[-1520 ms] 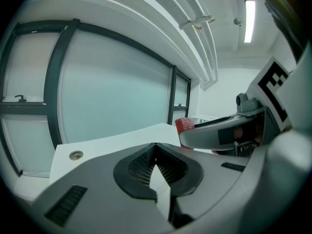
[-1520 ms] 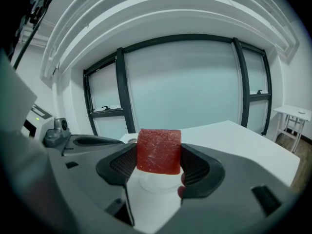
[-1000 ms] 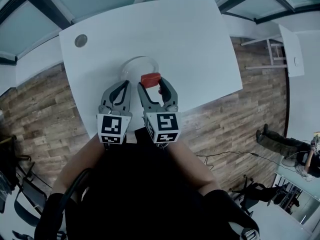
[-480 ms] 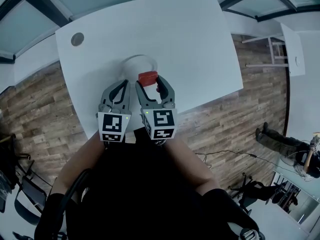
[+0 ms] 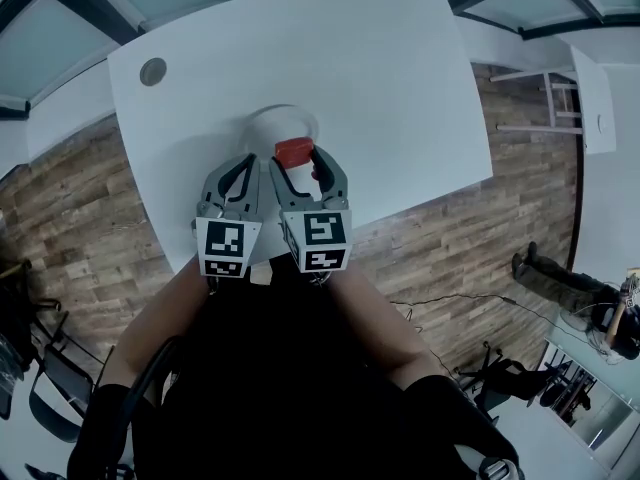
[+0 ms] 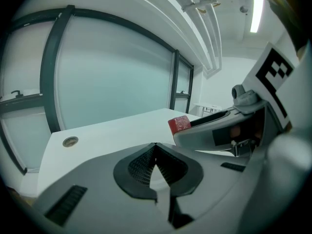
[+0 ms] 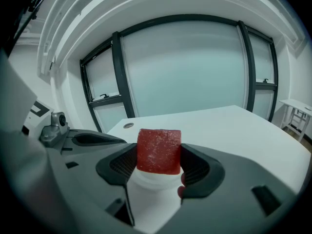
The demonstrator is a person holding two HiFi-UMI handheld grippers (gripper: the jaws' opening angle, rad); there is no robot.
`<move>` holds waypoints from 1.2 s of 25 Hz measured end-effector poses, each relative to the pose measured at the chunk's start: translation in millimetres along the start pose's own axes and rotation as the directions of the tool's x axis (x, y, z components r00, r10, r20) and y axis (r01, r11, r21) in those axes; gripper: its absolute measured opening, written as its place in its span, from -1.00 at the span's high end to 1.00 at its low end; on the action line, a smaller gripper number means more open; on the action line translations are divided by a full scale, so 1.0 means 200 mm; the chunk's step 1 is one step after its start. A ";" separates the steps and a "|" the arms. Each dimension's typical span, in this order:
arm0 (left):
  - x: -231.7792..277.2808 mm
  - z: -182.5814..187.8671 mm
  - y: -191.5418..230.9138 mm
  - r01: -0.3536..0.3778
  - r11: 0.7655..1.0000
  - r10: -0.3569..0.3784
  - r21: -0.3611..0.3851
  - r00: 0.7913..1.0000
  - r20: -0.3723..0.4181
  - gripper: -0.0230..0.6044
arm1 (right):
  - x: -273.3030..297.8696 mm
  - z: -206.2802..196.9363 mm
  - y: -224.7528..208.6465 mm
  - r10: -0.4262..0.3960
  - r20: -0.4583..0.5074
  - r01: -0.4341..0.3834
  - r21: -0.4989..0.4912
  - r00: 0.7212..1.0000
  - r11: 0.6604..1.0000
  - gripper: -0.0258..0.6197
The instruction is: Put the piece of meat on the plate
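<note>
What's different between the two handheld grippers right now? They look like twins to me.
The right gripper's fingers are clamped on the red piece of meat; the left gripper's fingers are closed together on nothing. The right gripper holds its load over the near part of the plate, while the left gripper just waits alongside, to its left. Both are grey and carry a cube with square markers.

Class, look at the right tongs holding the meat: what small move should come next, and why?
Probably lower the right tongs a little. They are shut on the meat, which hangs over the near part of the plate, so it should touch down before the tongs open.
</note>
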State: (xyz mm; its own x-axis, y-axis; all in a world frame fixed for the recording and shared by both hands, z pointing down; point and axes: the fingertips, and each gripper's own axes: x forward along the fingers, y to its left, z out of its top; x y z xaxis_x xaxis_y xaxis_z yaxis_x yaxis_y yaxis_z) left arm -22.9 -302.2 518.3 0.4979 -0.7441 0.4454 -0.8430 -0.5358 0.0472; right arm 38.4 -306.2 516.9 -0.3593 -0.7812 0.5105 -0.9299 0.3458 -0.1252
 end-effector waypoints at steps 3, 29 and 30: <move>0.01 -0.01 0.01 0.000 1.000 0.000 -0.001 1.000 -0.009 0.92 | 0.03 -0.02 0.00 0.002 -0.014 -0.002 -0.002 1.000 1.000 0.05; 0.09 -0.10 0.08 -0.018 0.998 0.016 -0.053 0.999 -0.040 0.92 | 0.24 -0.17 0.00 0.014 -0.142 -0.013 0.011 0.990 1.000 0.05; 0.10 -0.10 0.08 -0.018 0.998 0.016 -0.056 0.999 -0.041 0.92 | 0.24 -0.17 0.00 0.014 -0.150 -0.012 0.010 0.989 1.000 0.05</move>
State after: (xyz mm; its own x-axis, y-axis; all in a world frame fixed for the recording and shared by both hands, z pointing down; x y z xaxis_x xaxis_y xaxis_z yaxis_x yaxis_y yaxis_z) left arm -31.3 -317.1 546.3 0.4756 -0.7356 0.4824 -0.8620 -0.4990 0.0890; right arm 24.0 -326.3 571.6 -0.3561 -0.6898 0.6304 -0.9262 0.3499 -0.1404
